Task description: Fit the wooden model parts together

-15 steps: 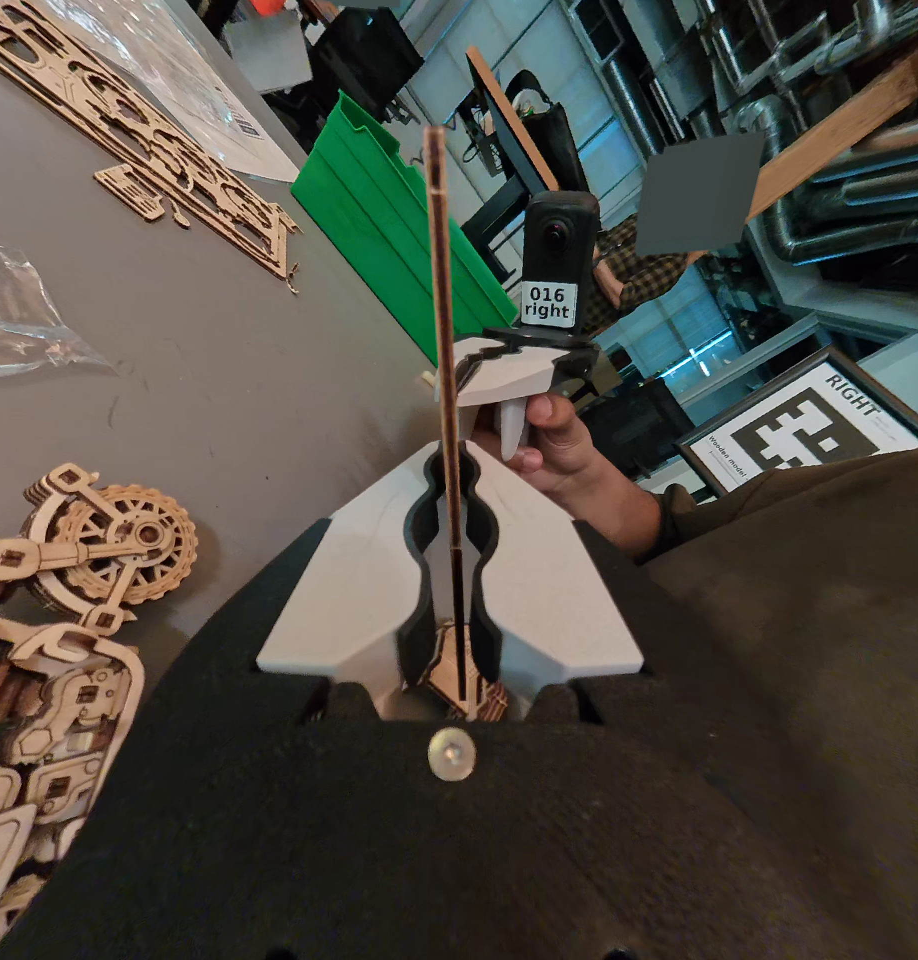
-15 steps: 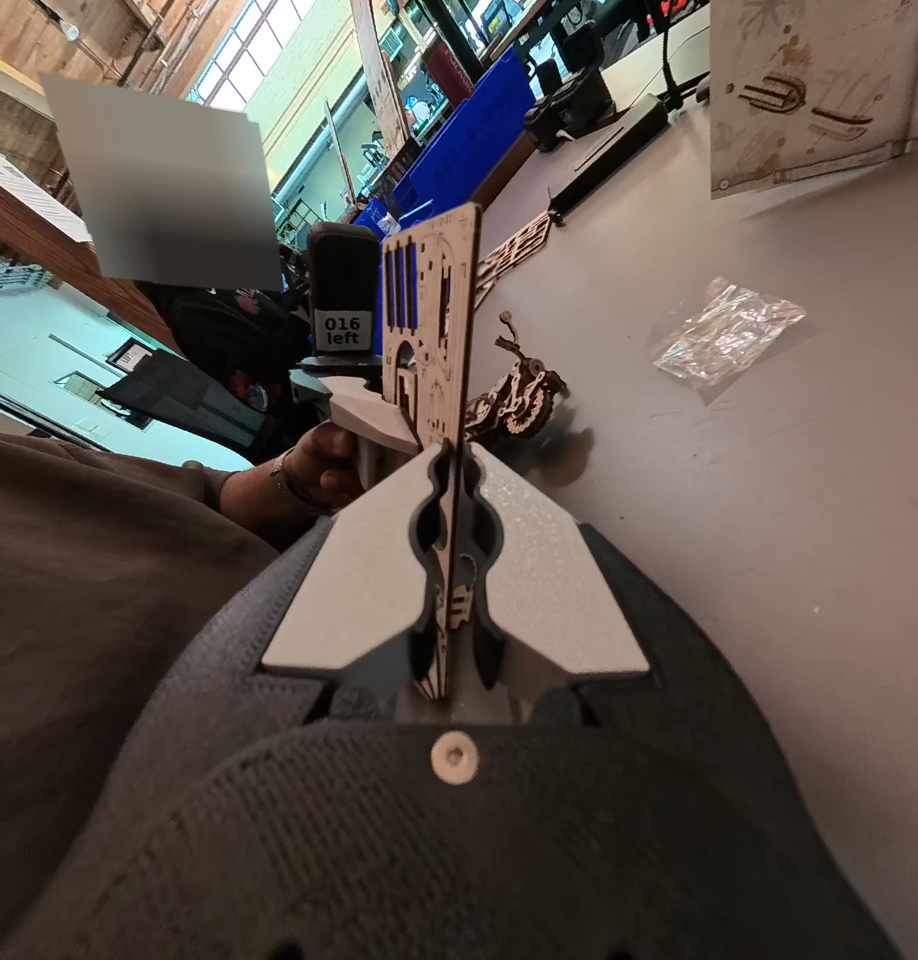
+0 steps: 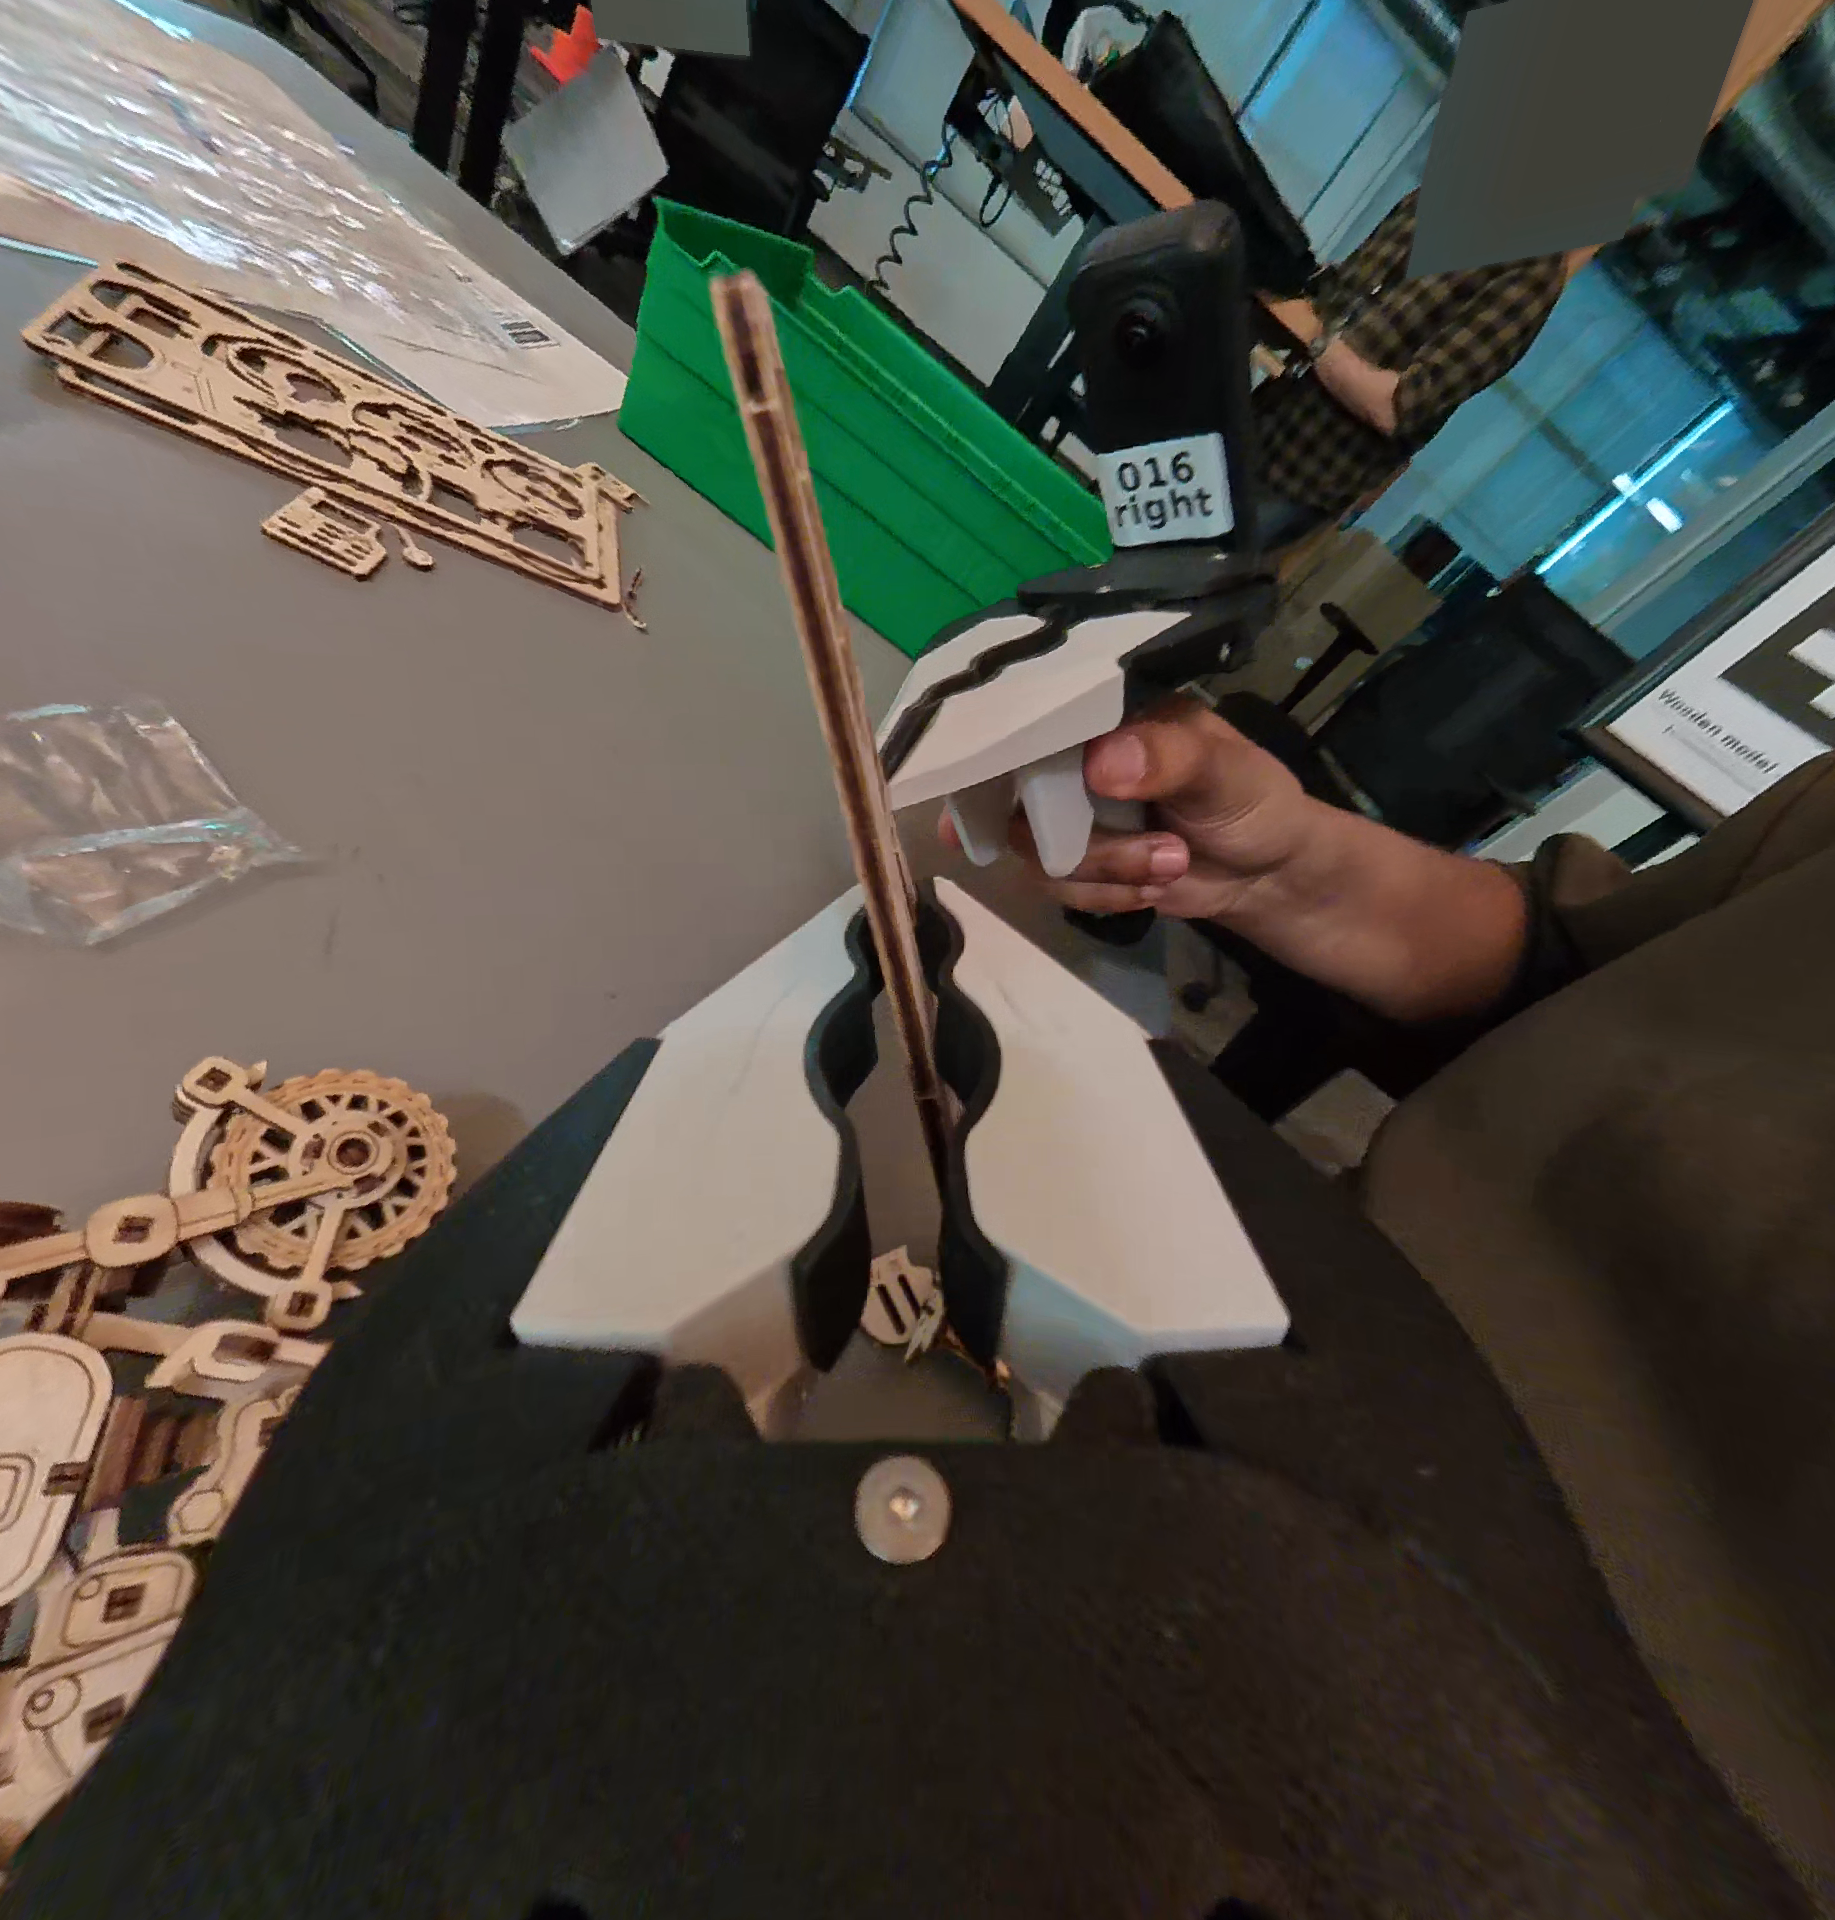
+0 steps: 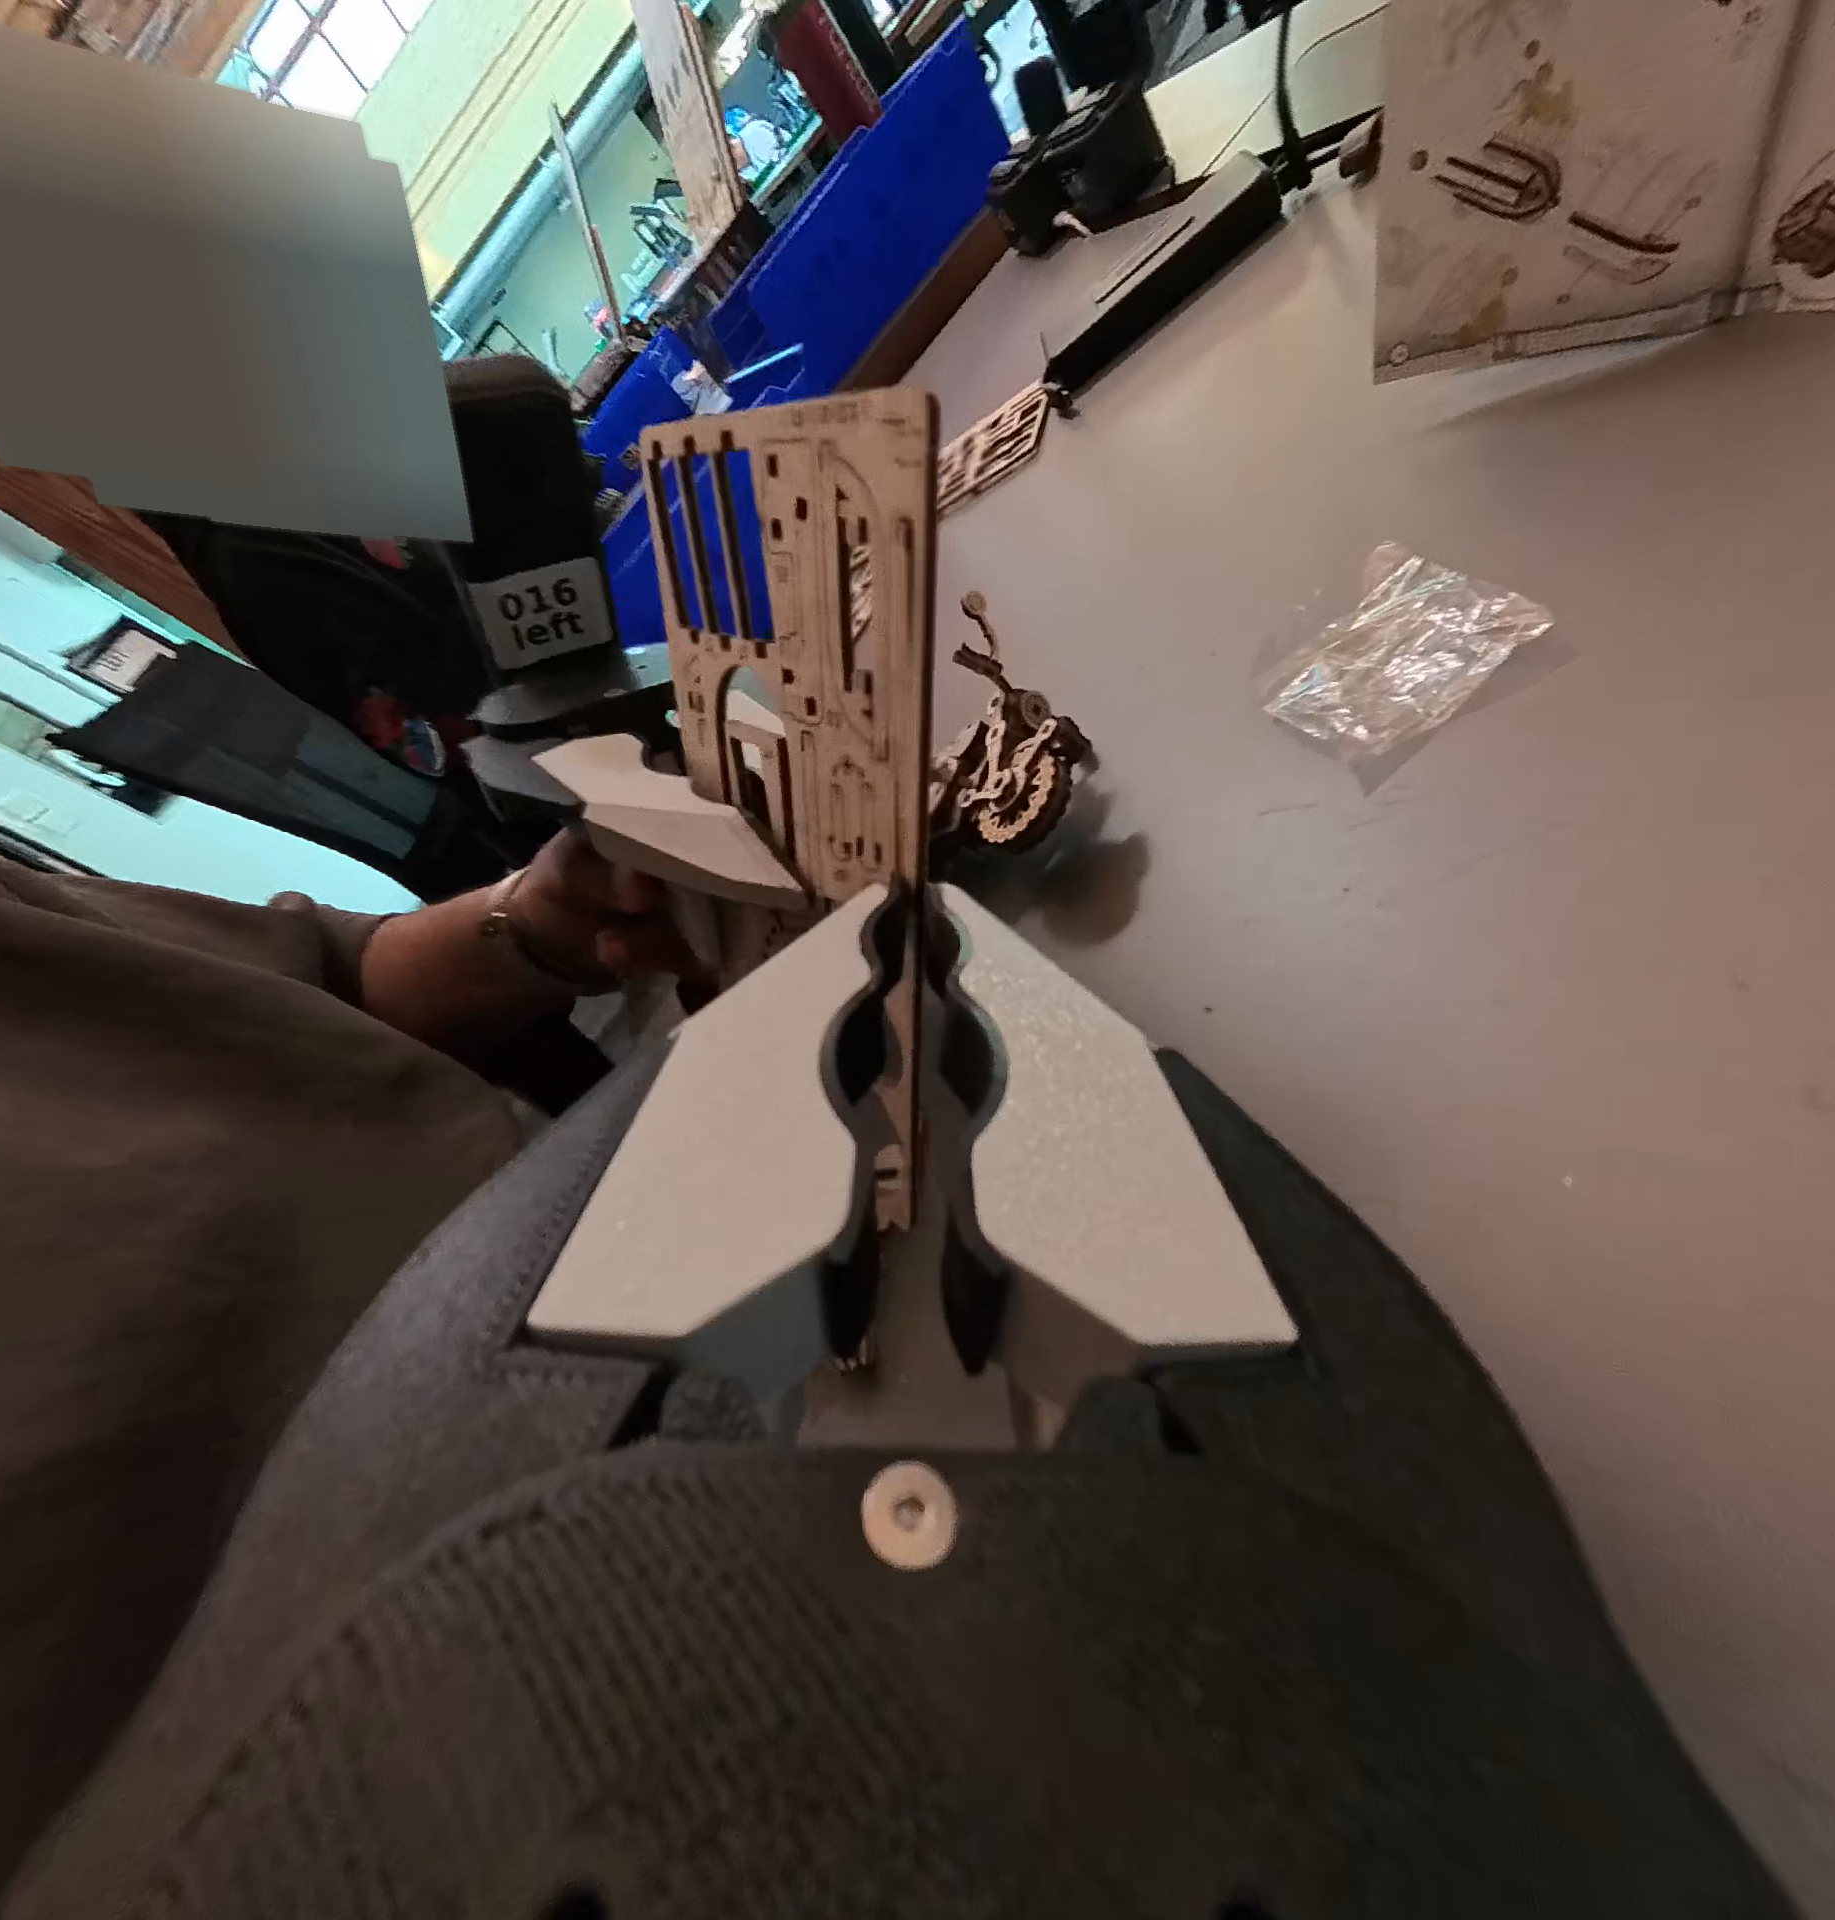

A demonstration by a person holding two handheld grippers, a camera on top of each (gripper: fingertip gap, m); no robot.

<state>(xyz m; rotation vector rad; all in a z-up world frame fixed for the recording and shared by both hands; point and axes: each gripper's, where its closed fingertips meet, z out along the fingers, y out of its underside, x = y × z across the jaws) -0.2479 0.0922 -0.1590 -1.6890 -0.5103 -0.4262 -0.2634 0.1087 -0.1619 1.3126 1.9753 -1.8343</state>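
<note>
A thin laser-cut wooden sheet (image 3: pixel 799 582) stands on edge between both grippers. My left gripper (image 3: pixel 897 925) is shut on its lower part; the sheet leans left above the jaws. My right gripper (image 4: pixel 908 914) is shut on the same sheet (image 4: pixel 840 582), whose cut-out face shows to the left. In the left wrist view the right gripper (image 3: pixel 892 753) meets the sheet from the right. In the right wrist view the left gripper (image 4: pixel 778 862) grips it from the left. A part-built wooden motorcycle model (image 3: pixel 310 1174) lies on the grey table (image 3: pixel 477 779).
An emptied wooden fret sheet (image 3: pixel 321 426) and a small loose part (image 3: pixel 326 535) lie at the far left. A clear plastic bag (image 3: pixel 92 821) lies nearby. A green bin (image 3: pixel 851 436) stands at the table's far edge. A printed folded sheet (image 4: pixel 1619 177) stands at the back right. The grippers are tip to tip, or close to it.
The sheet now leans left in the left wrist view and shows more of its face in the right wrist view. The right gripper sits farther right. Both grips held.
</note>
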